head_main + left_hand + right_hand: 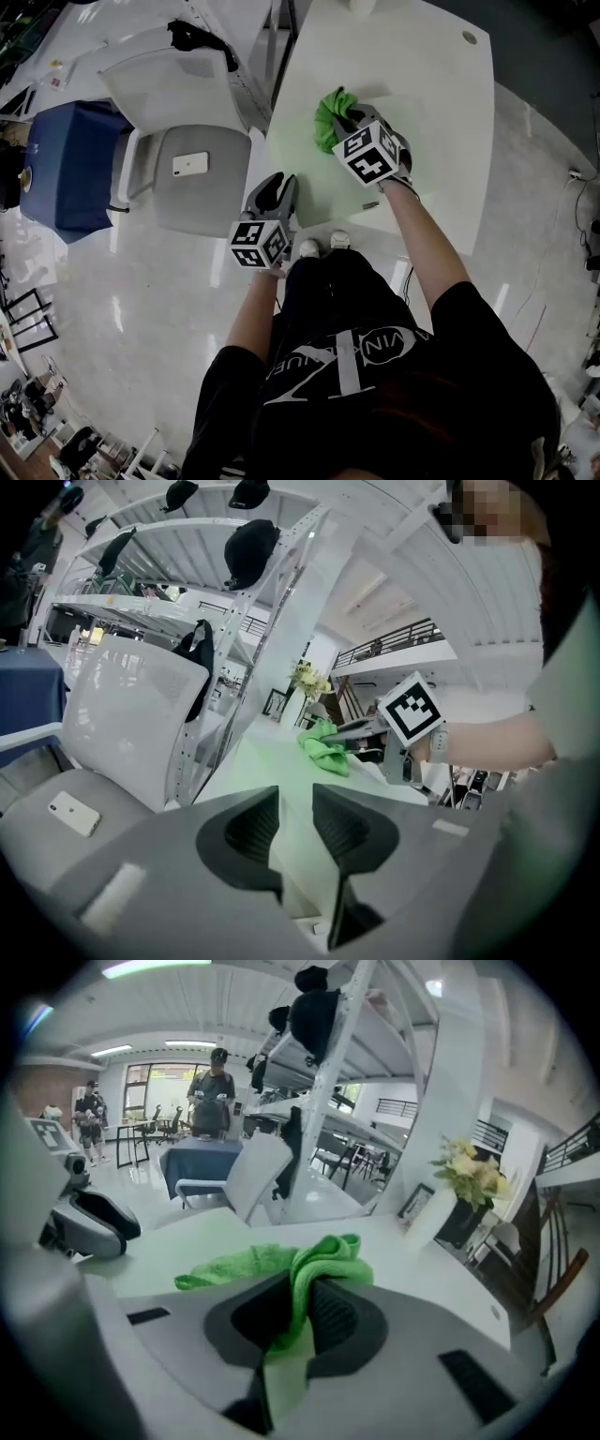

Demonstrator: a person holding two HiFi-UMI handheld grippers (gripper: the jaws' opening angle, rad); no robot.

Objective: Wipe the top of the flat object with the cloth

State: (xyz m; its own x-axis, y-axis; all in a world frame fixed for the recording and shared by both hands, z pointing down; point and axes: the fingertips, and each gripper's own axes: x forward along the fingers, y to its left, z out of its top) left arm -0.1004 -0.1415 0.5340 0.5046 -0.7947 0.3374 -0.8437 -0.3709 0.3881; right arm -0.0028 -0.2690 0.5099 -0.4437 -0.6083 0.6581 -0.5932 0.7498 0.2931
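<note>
A white table [422, 112] is the flat object, and a crumpled green cloth [328, 117] rests on its left part. My right gripper [352, 117] is shut on the cloth. In the right gripper view the green cloth [314, 1260] is pinched between the dark pads and bunches up on the tabletop [187, 1232] ahead of the gripper [298, 1312]. My left gripper [274, 190] hovers at the table's near left edge, apart from the cloth. Its jaws [295, 832] stand open with nothing between them. From there the cloth [323, 747] and right gripper [354, 731] show farther along the table.
A grey-white chair [178, 159] with a white phone [190, 164] on its seat stands left of the table. Beyond it is a blue-draped table [70, 159]. A vase of flowers [464, 1190] stands at the table's far end. A white rack [281, 602] rises beside the table.
</note>
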